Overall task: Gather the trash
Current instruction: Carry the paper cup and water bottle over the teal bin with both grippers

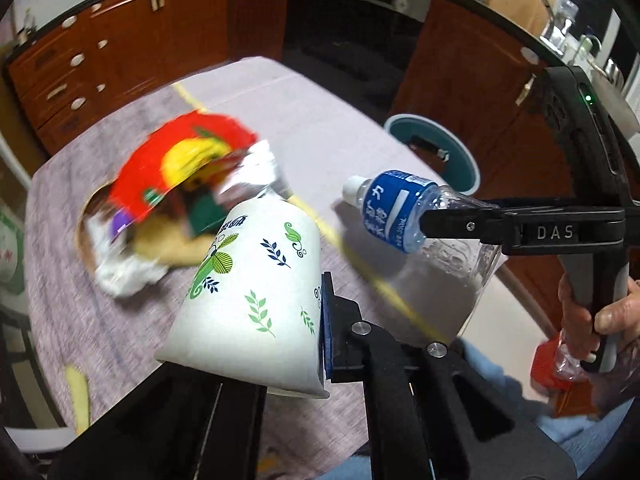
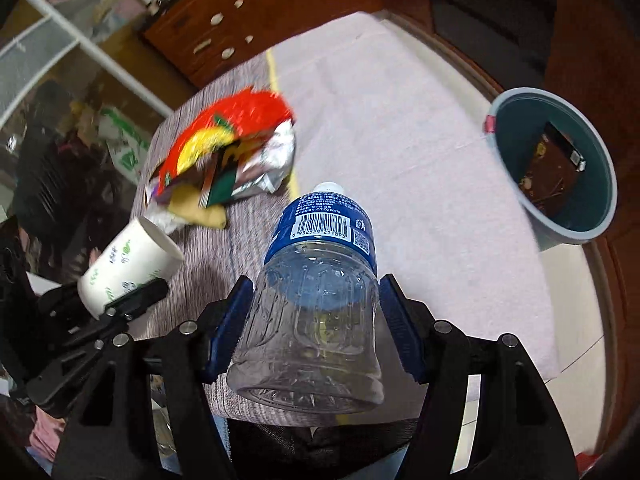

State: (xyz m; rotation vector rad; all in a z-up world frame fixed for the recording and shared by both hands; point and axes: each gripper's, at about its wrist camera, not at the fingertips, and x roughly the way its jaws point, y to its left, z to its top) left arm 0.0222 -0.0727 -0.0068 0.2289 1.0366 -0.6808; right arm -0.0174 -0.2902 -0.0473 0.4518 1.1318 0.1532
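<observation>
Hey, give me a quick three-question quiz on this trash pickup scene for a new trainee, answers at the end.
1. True or false: the left claw holds the paper cup.
2. What does the right claw hold?
A. snack bag
B. clear bottle
C. tissue
3. Fill in: the teal bin already holds a ____ packet.

Key:
1. True: it grips the cup's wall.
2. B: the clear bottle, blue label, white cap.
3. Dark; the red snack bag and crumpled tissue are still on the table.
</observation>
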